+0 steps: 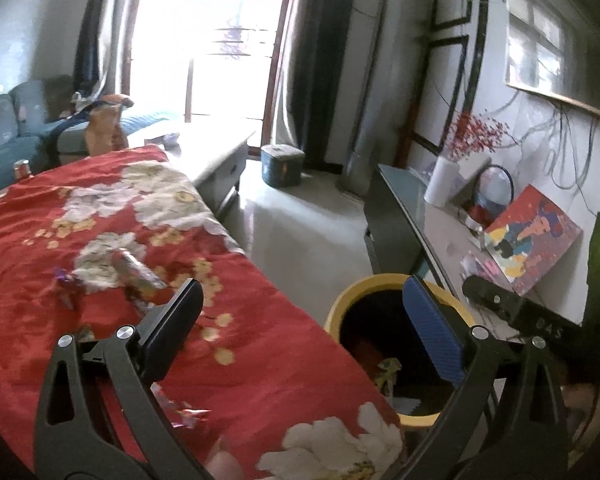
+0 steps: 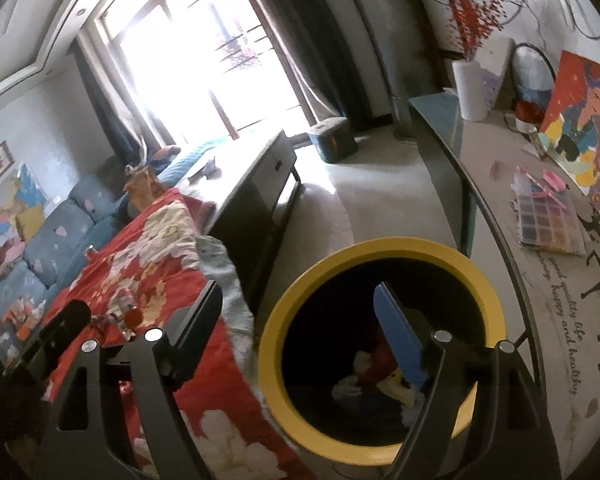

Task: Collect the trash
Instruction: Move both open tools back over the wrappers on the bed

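A: Room first, then: pale walls, a bright window with dark curtains either side, a smooth grey floor catching the glare.

B: And the biggest thing in it is the red quilt, satiny, printed with large cream flowers, spread over a raised surface that I can't make out.

A: Right of it runs a long glass-topped bench, glossy, with script lettering under the glass. A white cylindrical vase of red berry sprigs stands on it, and a colourful painted canvas leans behind a flat box of small square compartments.

B: Between quilt and bench sits the round bin, thick yellow rim, black inside, with crumpled red, white and yellow trash at the bottom.

A: More trash on the quilt?

B: Yes, shiny crinkled foil wrappers lie loose on the flowers.

A: The jaws?

B: The left gripper is spread wide with nothing between; one ribbed blue pad sits over the bin's rim. The right gripper stands apart too, empty, above the bin's mouth.
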### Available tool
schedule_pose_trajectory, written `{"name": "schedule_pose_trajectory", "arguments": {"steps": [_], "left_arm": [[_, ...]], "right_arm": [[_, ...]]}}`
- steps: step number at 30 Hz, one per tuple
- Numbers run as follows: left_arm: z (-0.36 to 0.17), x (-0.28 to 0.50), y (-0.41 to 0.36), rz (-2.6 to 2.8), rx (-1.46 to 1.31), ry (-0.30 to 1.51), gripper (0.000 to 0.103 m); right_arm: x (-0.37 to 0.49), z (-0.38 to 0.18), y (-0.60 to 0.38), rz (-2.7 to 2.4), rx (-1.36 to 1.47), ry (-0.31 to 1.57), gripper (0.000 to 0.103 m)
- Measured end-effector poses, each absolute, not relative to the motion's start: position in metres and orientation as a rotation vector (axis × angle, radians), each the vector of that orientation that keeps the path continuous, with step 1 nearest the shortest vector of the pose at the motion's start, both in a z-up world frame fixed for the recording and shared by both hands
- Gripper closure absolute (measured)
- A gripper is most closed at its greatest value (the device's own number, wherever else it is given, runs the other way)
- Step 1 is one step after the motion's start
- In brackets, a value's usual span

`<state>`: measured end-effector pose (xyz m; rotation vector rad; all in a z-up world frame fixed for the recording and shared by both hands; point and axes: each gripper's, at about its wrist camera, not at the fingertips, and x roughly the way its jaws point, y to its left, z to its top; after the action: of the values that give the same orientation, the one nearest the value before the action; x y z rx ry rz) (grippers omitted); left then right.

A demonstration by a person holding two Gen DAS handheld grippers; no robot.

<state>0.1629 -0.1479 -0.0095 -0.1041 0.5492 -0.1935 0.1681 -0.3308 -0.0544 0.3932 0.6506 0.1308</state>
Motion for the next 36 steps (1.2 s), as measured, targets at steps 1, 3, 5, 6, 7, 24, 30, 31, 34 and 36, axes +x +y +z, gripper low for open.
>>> {"name": "schedule_pose_trajectory", "arguments": {"steps": [1, 3, 5, 6, 7, 24, 30, 31, 34, 36], "left_arm": [[-0.008, 0.162, -0.144, -0.186, -0.109, 0.544, 0.011], [-0.004, 0.159, -0.135, -0.168, -0.118, 0.529, 0.011], [-0.001, 0.156, -0.125, -0.149, -0.128, 0.513, 0.011], [0.0, 0.154, -0.122, -0.141, -0.132, 0.507, 0.011], [0.002, 0.153, -0.118, -0.134, -0.137, 0.501, 0.011], [0.008, 0.138, -0.044, -0.005, -0.239, 0.464, 0.011], [0.007, 0.135, -0.021, 0.036, -0.262, 0.467, 0.011], [0.006, 0.134, -0.017, 0.043, -0.268, 0.467, 0.011], [0.004, 0.132, -0.005, 0.068, -0.277, 0.473, 0.011], [0.001, 0.129, 0.003, 0.086, -0.286, 0.475, 0.011]], "right_arm": [[0.168, -0.053, -0.327, 0.138, 0.388, 0.65, 0.026], [0.167, -0.049, -0.318, 0.153, 0.376, 0.648, 0.026], [0.165, -0.047, -0.31, 0.168, 0.364, 0.647, 0.025], [0.164, -0.045, -0.306, 0.176, 0.358, 0.646, 0.025], [0.163, -0.044, -0.301, 0.185, 0.352, 0.645, 0.025], [0.149, -0.03, -0.229, 0.323, 0.259, 0.656, 0.022], [0.143, -0.032, -0.205, 0.37, 0.232, 0.669, 0.021], [0.141, -0.032, -0.201, 0.376, 0.228, 0.673, 0.021], [0.138, -0.035, -0.189, 0.403, 0.216, 0.687, 0.021], [0.138, -0.036, -0.182, 0.416, 0.207, 0.695, 0.021]]}}
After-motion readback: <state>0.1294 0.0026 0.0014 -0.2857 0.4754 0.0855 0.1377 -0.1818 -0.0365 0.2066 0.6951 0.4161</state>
